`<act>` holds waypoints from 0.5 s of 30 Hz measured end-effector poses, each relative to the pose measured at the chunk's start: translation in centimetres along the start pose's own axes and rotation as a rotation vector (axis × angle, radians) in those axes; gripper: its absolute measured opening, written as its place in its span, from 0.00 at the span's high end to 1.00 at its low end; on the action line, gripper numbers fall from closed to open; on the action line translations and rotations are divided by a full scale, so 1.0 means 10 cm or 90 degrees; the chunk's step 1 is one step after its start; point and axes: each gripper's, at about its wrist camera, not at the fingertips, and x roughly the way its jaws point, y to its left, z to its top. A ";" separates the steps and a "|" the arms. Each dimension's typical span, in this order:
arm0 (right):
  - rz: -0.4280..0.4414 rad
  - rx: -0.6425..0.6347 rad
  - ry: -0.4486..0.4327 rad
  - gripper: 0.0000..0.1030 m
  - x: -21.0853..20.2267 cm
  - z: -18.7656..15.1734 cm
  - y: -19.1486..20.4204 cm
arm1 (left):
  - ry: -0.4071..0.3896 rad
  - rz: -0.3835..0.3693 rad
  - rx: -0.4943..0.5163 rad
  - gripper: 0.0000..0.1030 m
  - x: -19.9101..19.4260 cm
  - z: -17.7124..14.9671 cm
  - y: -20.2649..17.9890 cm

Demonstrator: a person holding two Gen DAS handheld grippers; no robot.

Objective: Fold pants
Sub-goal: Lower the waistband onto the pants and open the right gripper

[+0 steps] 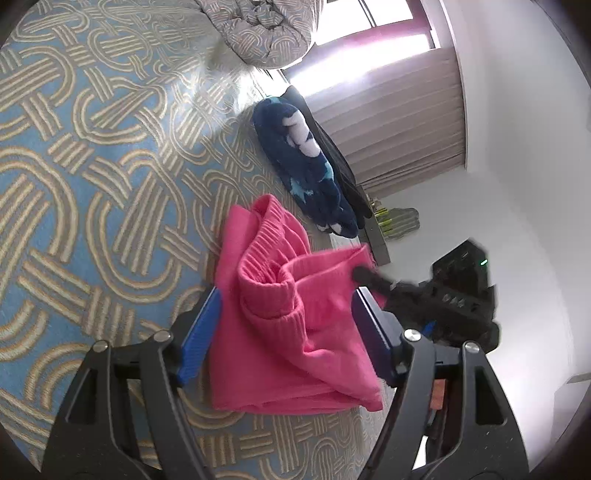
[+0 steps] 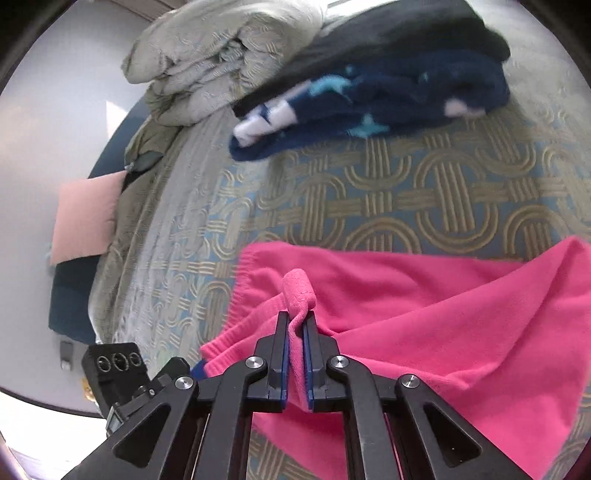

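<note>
Right wrist view: right gripper (image 2: pixel 296 325) pinches the pink pants (image 2: pixel 424 314); left gripper (image 1: pixel 288 321) gapes empty, so keep that pinch firm while lifting.

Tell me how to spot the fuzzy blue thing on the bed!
Start at the bed cover with its blue and tan loop pattern. The pink pants lie near us; look past them to the far side, beside the rumpled grey quilt. There sits the fuzzy blanket, the only navy thing with light blue stars and white patches, under a plain dark garment.
</note>
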 end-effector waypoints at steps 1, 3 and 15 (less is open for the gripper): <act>-0.003 -0.016 -0.006 0.95 -0.01 0.02 0.06 | 0.002 0.003 0.004 0.29 0.00 -0.01 -0.01; -0.018 -0.066 -0.025 0.95 -0.05 0.07 0.24 | 0.003 0.014 0.016 0.29 0.00 -0.04 -0.03; -0.056 -0.163 0.017 0.94 0.56 0.36 0.48 | -0.016 0.301 0.105 0.47 0.15 -0.29 -0.32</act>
